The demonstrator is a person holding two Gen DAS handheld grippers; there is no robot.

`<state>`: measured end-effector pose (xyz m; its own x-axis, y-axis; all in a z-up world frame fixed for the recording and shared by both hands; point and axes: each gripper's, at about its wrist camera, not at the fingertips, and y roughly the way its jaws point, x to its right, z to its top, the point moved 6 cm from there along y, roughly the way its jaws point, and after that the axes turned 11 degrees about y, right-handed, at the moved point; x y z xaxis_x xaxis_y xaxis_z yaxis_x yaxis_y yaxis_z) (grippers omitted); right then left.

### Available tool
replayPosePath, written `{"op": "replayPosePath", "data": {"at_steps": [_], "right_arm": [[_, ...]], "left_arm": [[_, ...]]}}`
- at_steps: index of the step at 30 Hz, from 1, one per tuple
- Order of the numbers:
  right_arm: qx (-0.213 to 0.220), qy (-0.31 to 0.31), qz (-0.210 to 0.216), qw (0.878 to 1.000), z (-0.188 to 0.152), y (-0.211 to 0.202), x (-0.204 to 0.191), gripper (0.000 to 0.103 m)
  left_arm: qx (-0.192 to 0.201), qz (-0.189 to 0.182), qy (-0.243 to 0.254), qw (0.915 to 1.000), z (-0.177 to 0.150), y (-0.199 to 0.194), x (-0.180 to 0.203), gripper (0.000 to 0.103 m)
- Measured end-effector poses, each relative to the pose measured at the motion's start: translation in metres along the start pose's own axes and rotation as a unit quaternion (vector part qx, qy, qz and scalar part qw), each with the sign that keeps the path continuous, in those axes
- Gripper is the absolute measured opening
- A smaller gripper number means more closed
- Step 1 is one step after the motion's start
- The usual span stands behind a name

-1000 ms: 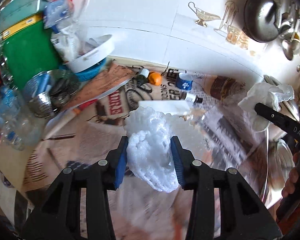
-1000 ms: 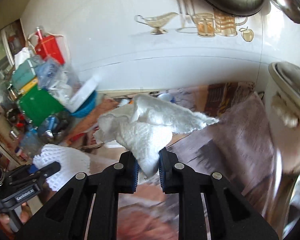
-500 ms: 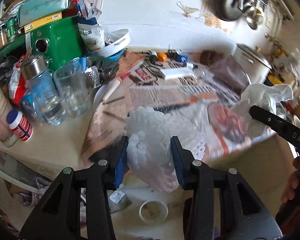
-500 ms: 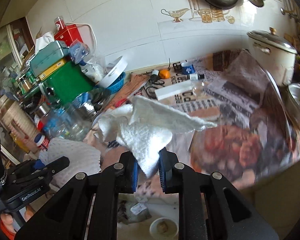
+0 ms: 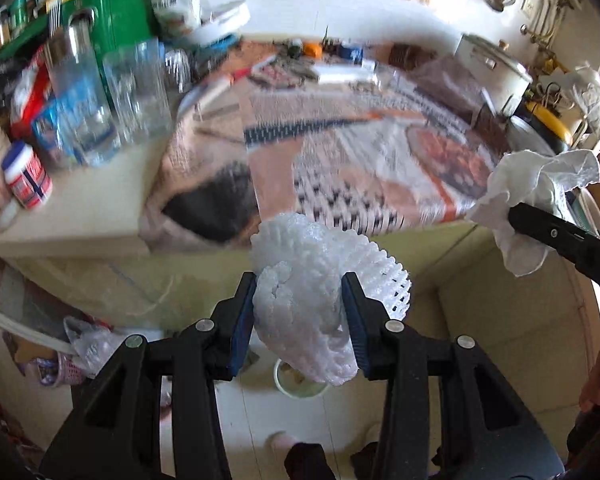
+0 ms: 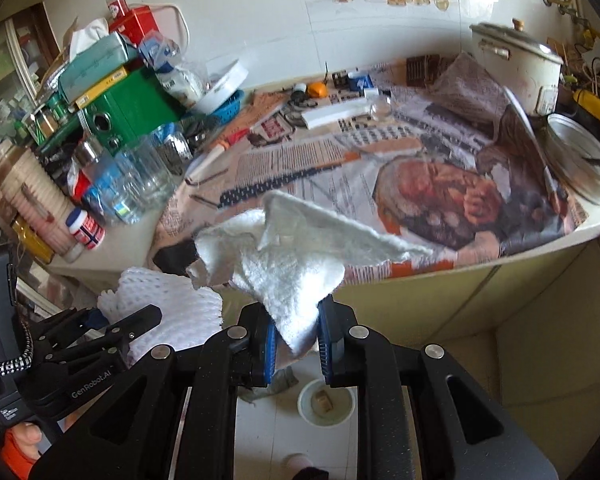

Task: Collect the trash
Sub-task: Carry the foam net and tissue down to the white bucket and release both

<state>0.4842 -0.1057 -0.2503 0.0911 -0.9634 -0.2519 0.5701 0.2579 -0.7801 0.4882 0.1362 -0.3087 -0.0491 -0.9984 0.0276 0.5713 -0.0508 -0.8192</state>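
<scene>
From my right wrist camera I could see the whole worktop (image 6: 532, 240), spread with newspaper (image 6: 340, 168), with a green box (image 6: 140, 108) at its far left and a white cooker (image 6: 516, 68) at its far right; the left wrist camera blurred most of that but showed me more of the floor below the worktop's front edge. Both cameras caught a small white bowl (image 6: 327, 402) on the floor under the grippers. In the left view the white foam net (image 5: 304, 312) sat squarely between the fingers of my left gripper (image 5: 300, 316), hanging out past the worktop's edge, and the gripper was closed down on it, blue pads pressing into both of its sides. In the right view my right gripper (image 6: 296, 338) was nearly pressed together, pinching the lower tail of a crumpled paper towel (image 6: 284, 256), the rest of which fanned up in front of the worktop's edge. The foam net appeared there too, to the left of the paper towel and lower.
</scene>
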Motion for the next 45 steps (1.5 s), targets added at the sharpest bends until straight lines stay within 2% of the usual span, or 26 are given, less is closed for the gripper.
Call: {"op": "replayPosePath", "data": {"at_steps": [9, 14, 20, 29, 35, 38, 40, 45], "right_arm": [[-0.078, -0.022, 0.016, 0.997, -0.058, 0.064, 0.042, 0.016], [-0.117, -0.039, 0.02, 0.992, -0.101, 0.109, 0.07, 0.016], [-0.166, -0.056, 0.026, 0.984, -0.153, 0.176, 0.097, 0.016], [-0.193, -0.059, 0.028, 0.979, -0.225, 0.292, 0.121, 0.018], [-0.206, -0.041, 0.022, 0.977, -0.267, 0.351, 0.131, 0.018], [-0.209, -0.036, 0.02, 0.977, -0.281, 0.368, 0.134, 0.018], [-0.212, -0.032, 0.018, 0.977, -0.287, 0.376, 0.136, 0.018], [-0.223, -0.035, 0.019, 0.974, -0.302, 0.389, 0.135, 0.019]], "left_arm": [[-0.058, 0.024, -0.066, 0.9958, -0.071, 0.065, 0.02, 0.042], [-0.087, 0.03, -0.117, 0.9889, -0.125, 0.12, 0.034, 0.042], [-0.133, 0.035, -0.142, 0.9803, -0.191, 0.196, 0.041, 0.042], [-0.195, -0.002, -0.138, 0.971, -0.29, 0.332, 0.043, 0.043], [-0.219, -0.029, -0.121, 0.9677, -0.331, 0.405, 0.044, 0.046], [-0.231, -0.037, -0.123, 0.9645, -0.348, 0.432, 0.044, 0.047], [-0.24, -0.028, -0.119, 0.9631, -0.356, 0.443, 0.042, 0.054], [-0.256, -0.01, -0.124, 0.9586, -0.371, 0.456, 0.038, 0.056]]}}
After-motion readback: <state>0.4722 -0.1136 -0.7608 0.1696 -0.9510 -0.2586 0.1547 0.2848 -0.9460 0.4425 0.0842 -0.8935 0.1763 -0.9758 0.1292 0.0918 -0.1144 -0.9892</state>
